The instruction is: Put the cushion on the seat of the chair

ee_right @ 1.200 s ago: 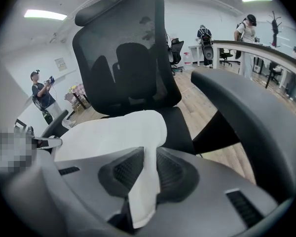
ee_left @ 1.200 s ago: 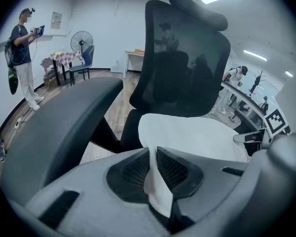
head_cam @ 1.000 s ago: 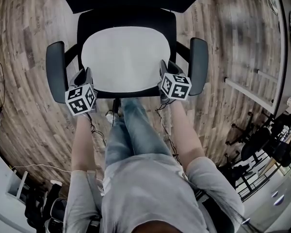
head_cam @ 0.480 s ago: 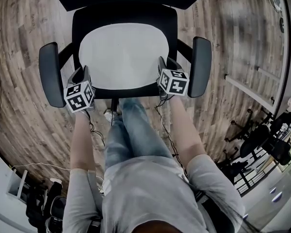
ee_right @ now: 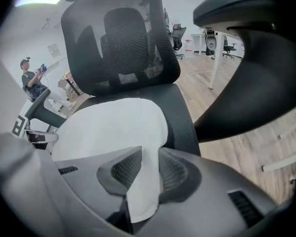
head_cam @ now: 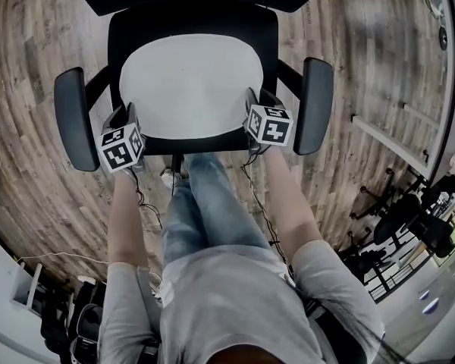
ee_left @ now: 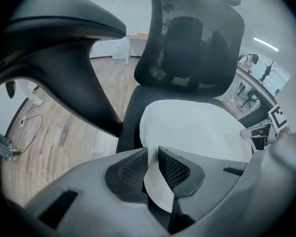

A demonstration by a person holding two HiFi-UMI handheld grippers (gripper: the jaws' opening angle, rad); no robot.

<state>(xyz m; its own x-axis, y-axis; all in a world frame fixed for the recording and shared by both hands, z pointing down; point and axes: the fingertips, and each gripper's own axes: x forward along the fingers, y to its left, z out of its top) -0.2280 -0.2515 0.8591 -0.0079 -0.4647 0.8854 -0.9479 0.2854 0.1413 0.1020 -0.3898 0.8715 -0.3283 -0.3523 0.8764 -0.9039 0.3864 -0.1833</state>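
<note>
A white cushion lies spread over the seat of a black office chair. My left gripper is at the cushion's front left corner, and in the left gripper view it is shut on a thin fold of the cushion. My right gripper is at the front right corner. In the right gripper view its jaws are opening. The cushion's corner still fills the wider gap and touches both pads.
The chair's black armrests flank both grippers closely, and its mesh backrest rises behind the seat. My legs stand at the seat's front edge. Wood floor surrounds the chair, and other chairs and stands are at the far right.
Both grippers have sunk a little with the cushion's front corners, bringing the cushion lower onto the seat. The armrests now sit wider apart in the head view.
</note>
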